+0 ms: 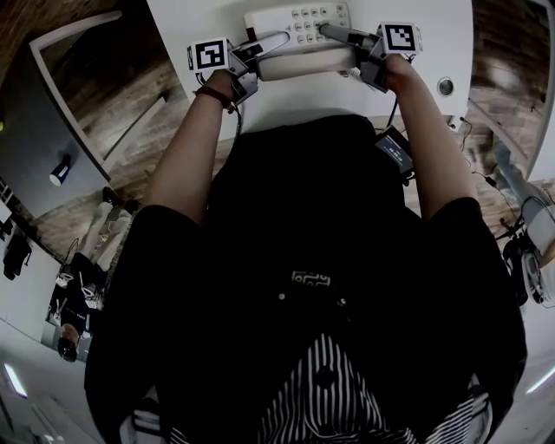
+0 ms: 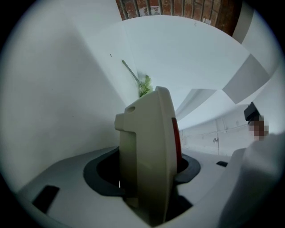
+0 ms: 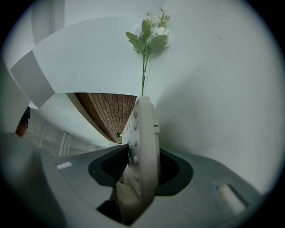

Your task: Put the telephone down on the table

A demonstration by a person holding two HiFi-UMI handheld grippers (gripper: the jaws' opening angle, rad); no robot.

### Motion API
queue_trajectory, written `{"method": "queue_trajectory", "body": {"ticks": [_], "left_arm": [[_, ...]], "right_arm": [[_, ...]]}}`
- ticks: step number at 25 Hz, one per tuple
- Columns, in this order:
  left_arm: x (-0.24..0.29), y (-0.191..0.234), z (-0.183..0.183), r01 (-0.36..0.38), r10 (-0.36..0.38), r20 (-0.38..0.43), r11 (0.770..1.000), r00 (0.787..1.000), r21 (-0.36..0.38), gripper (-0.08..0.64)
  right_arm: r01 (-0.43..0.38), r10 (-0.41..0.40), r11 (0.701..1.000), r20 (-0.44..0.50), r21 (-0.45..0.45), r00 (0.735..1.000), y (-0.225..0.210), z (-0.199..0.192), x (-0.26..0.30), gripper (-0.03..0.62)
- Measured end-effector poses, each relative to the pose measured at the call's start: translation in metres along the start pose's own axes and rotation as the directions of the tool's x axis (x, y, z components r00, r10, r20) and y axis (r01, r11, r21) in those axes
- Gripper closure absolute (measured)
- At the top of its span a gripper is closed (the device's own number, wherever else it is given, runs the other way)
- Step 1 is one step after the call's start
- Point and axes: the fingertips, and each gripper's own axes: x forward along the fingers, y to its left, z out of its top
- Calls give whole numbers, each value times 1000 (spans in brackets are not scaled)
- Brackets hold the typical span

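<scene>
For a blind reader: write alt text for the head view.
Seen from above, a person in black grips a white telephone at both ends, left gripper and right gripper clamped on it, over a white table.

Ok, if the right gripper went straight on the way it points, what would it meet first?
The telephone, clamped in the right gripper, fills that line. Beyond it a flower sprig lies ahead against a white surface; how far, I cannot tell.
</scene>
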Motion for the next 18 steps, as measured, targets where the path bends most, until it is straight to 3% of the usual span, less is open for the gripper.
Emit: {"method": "queue_trajectory", "body": {"ticks": [10,18], "left_arm": [[7,0,5,-61,62,-19,997,998,36,285],[5,7,2,-212,223,-61,967,973,142,275]], "right_arm": [[68,-68,998,29,14,997,-12,6,-7,399],[155,-154,988,44,-23,987,-19,5,-9,371]]}}
